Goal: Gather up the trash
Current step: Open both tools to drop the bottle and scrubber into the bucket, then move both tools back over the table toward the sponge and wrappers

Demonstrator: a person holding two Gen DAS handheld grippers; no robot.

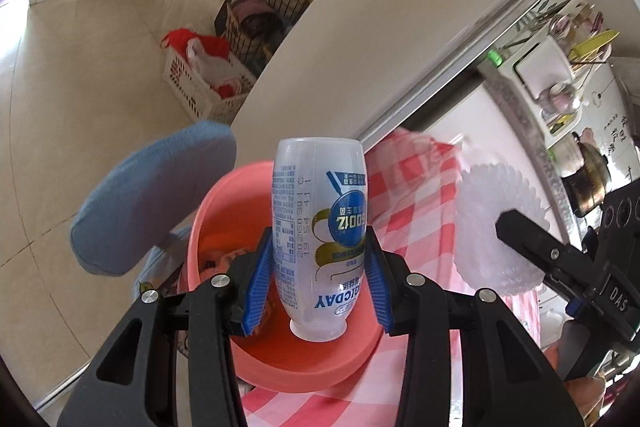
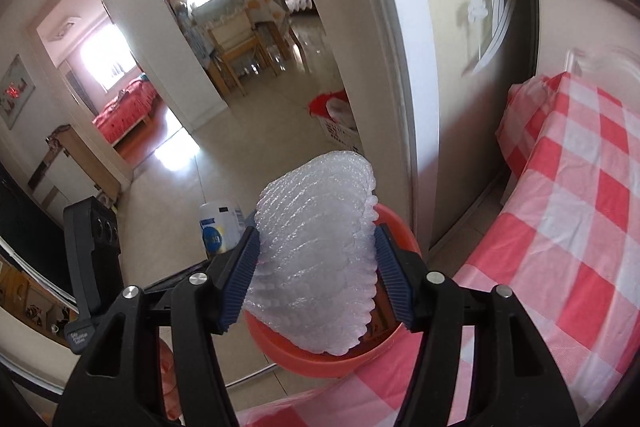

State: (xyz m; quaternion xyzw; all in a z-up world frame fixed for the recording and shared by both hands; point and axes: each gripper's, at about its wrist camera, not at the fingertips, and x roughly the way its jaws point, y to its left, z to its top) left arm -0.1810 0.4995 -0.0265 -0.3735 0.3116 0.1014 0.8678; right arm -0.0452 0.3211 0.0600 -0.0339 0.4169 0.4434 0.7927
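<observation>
The left gripper (image 1: 318, 281) clamps a light, slippery plastic bottle (image 1: 319, 227) at mid-body; the right gripper (image 2: 316, 277) pinches soft foam wrap (image 2: 316, 259).

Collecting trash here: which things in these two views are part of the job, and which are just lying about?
Part of the job:
- plastic bottle, upside down in the left gripper
- white foam wrap between the right gripper's jaws
- pink bin below both

Lying about:
- checked tablecloth
- blue chair back
- white basket on the floor
</observation>
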